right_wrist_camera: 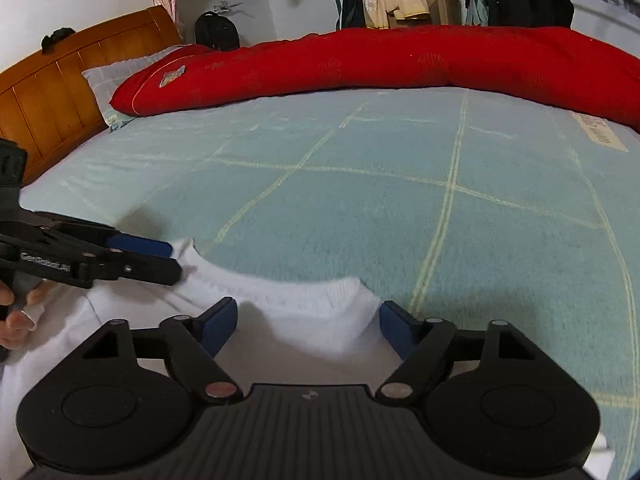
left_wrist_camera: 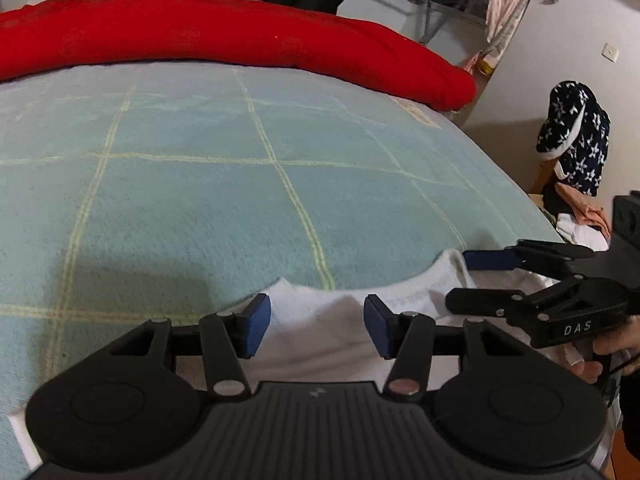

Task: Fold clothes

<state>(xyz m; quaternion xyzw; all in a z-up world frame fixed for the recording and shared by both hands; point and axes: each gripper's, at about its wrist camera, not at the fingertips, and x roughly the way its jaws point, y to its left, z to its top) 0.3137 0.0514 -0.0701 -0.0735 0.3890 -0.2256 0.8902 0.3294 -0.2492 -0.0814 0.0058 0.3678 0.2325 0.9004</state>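
Both hand-held grippers are held low and nearly level over the near edge of the bed, pointing across it toward the far side. The left gripper [left_wrist_camera: 316,326] — black with blue pads — has its jaws spread wide, with nothing between them; white cloth shows in the gap below. Whether the pads touch the cloth cannot be told. The right gripper [right_wrist_camera: 308,330], of the same make, is likewise wide open and holds nothing. In the left wrist view it comes in from the right side, turned on its edge, so that one blue-padded finger lies above the other, and a hand [left_wrist_camera: 608,354] grips its handle. In the right wrist view the left gripper enters from the left, also turned sideways, its fingertips at the cloth's edge.

The white knitted garment [right_wrist_camera: 304,320] lies flat on the light blue checked bed cover [right_wrist_camera: 360,208], directly under and just ahead of both grippers. Its ribbed edge curves across in front of the fingertips, and it spreads back toward the person, beneath the gripper bodies. Beyond it the cover lies bare up to a long red rolled quilt [right_wrist_camera: 400,60] along the far side.
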